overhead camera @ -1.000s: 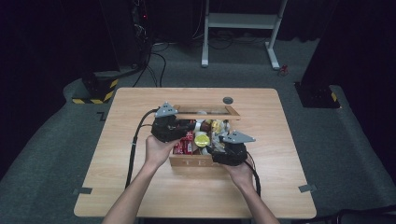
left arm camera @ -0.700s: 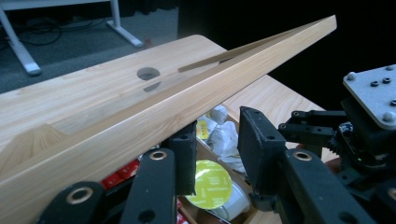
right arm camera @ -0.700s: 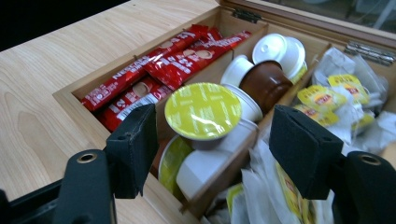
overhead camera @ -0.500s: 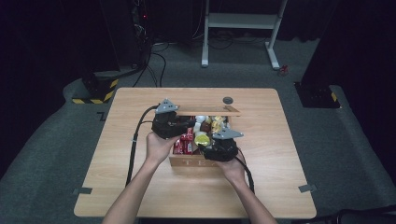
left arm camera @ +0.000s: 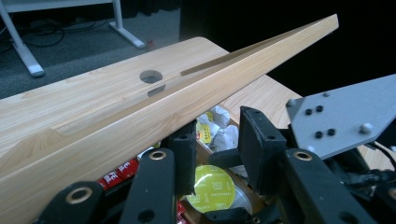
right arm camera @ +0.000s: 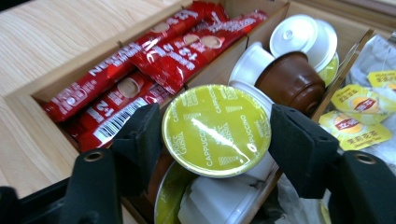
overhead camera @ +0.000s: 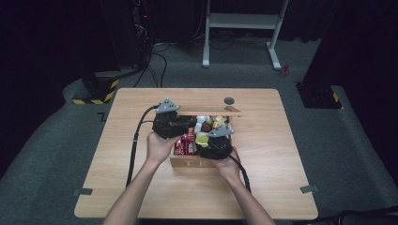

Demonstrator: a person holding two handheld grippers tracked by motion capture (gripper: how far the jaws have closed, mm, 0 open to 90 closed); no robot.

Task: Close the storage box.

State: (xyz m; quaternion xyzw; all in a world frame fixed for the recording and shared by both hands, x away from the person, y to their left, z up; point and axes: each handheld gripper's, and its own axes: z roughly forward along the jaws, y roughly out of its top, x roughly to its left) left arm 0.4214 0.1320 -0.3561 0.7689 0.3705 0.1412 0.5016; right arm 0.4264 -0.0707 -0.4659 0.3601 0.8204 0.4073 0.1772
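The right tool [right arm camera: 217, 135] has the green cappuccino cup [right arm camera: 216, 129] between its jaws, over the wooden box [overhead camera: 197, 162]. The left tool [left arm camera: 217, 154] holds the box lid [left arm camera: 154, 121] up (keep it still). Squeeze gently, lift straight.
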